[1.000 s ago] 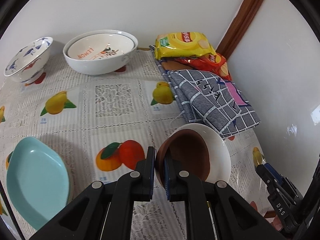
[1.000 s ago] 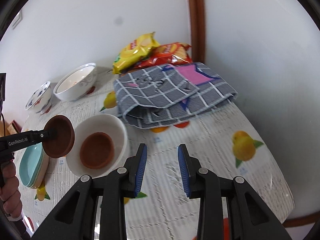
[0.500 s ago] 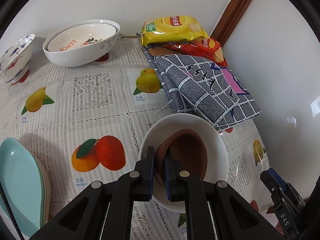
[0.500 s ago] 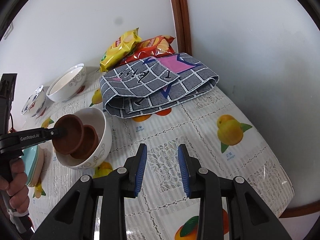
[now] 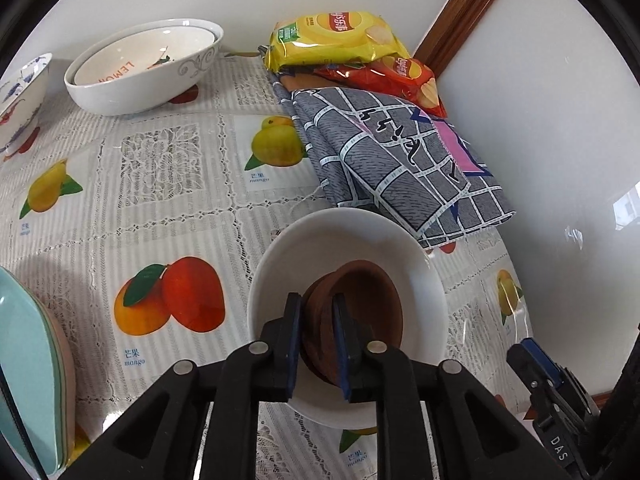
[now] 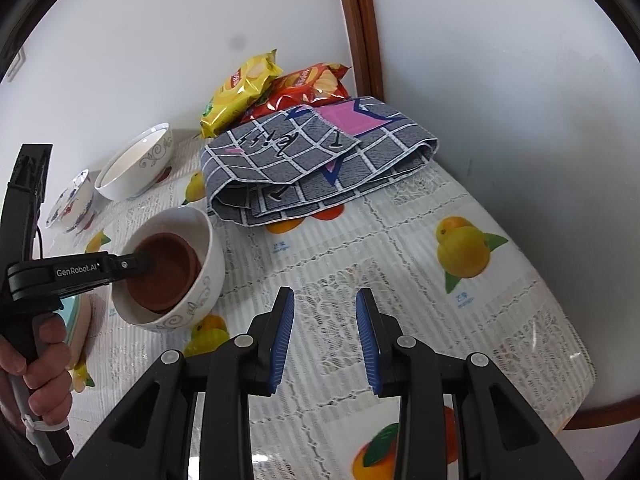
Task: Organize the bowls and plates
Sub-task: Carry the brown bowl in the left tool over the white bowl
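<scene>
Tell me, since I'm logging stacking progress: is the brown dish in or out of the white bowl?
In. The brown dish sits nested on another inside the white bowl, left gripper straddling its rim.

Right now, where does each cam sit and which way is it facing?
Left wrist: on the left gripper, looking down its fingers into the white bowl holding brown dishes; own fingers show, the right gripper at the lower right.
Right wrist: on the right gripper, open over the tablecloth, facing the wall corner; the left hand at left.
Shared: white bowl, grey checked cloth, chip bags.
</scene>
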The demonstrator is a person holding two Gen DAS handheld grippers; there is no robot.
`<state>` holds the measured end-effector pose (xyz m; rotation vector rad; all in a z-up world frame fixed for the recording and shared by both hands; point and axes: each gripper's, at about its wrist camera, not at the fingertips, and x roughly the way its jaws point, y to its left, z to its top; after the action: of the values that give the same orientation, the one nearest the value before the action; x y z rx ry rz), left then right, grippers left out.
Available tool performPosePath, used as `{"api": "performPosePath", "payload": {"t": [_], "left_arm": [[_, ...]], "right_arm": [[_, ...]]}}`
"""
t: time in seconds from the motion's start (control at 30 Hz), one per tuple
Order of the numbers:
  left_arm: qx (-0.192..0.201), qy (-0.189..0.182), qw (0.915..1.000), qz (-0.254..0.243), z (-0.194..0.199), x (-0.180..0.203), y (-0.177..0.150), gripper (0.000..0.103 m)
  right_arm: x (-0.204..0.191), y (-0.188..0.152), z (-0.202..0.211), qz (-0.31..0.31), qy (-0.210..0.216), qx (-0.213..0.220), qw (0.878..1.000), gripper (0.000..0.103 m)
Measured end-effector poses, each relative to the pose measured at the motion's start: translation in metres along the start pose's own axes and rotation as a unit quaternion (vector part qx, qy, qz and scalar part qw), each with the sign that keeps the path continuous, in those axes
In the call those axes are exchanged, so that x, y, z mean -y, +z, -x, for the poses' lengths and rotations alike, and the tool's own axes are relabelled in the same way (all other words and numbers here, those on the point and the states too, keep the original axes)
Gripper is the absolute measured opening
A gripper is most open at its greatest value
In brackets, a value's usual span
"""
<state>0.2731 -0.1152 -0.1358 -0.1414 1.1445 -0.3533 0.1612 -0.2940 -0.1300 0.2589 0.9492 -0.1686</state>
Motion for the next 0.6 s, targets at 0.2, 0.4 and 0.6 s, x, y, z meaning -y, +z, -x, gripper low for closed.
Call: {"api": "performPosePath", "payload": {"t": [0.2, 0.4, 0.6], "left_arm": [[0.02, 0.005, 0.9997, -0.015, 0.017, 0.003, 0.001, 0.02], [0.037, 0.023, 0.999, -0.012, 0.031, -0.005, 0.003, 0.02], [0.02, 0.048, 0.9986, 0.002, 0.026, -0.019, 0.002, 0.02]], "right_arm": [[-0.013, 0.003, -0.001, 0.012, 0.013, -0.001, 1.0, 0.032], [-0.025, 0.012, 0.0, 0.024, 0.034, 0.008, 0.999, 0.032], [-0.042, 0.026, -0.009, 0.028, 0.067, 0.002, 0.997, 0.032]]}}
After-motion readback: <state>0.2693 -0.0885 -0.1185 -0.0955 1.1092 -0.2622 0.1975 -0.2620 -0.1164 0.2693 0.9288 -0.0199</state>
